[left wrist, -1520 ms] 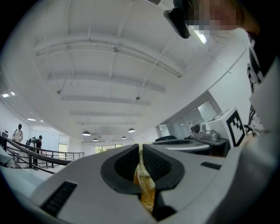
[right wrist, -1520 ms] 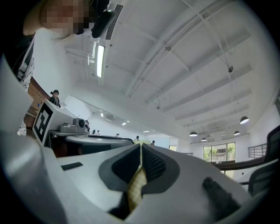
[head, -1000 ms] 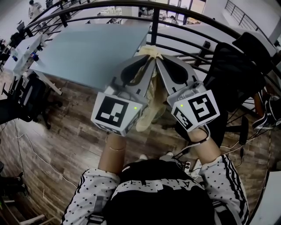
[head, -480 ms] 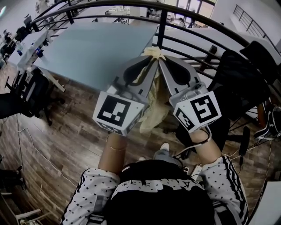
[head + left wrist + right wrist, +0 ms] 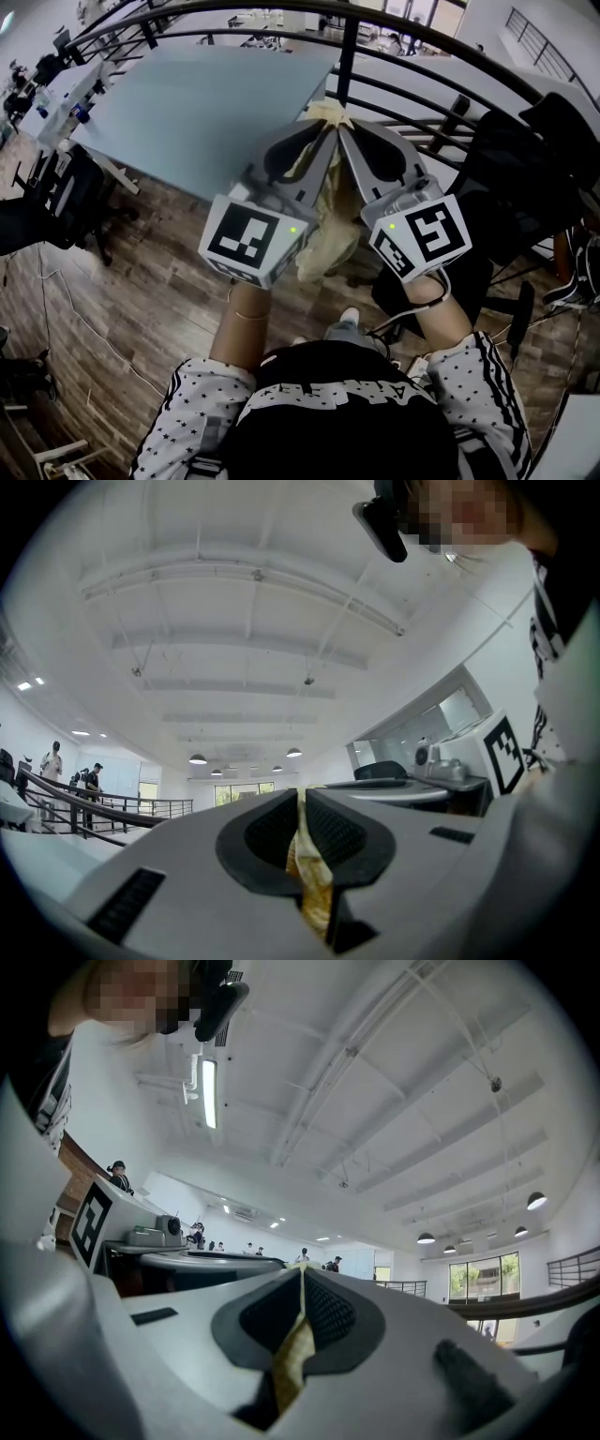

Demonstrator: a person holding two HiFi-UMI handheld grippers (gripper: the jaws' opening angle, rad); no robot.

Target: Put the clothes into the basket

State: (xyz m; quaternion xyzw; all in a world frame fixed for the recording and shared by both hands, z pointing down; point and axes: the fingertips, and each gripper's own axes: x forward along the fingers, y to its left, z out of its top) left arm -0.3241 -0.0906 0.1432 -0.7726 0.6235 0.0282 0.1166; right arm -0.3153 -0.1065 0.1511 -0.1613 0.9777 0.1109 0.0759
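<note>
Both the left gripper (image 5: 322, 129) and the right gripper (image 5: 342, 129) have their jaws clamped on a yellow garment (image 5: 326, 246) at centre frame, by the counter's (image 5: 206, 103) right edge and below the railing (image 5: 349, 56).

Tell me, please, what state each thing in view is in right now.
Pale yellow cloth garment: held aloft, hanging down bunched.
Left gripper: shut on the garment's top edge.
Right gripper: shut on the garment's top edge, tip beside the left one.
</note>
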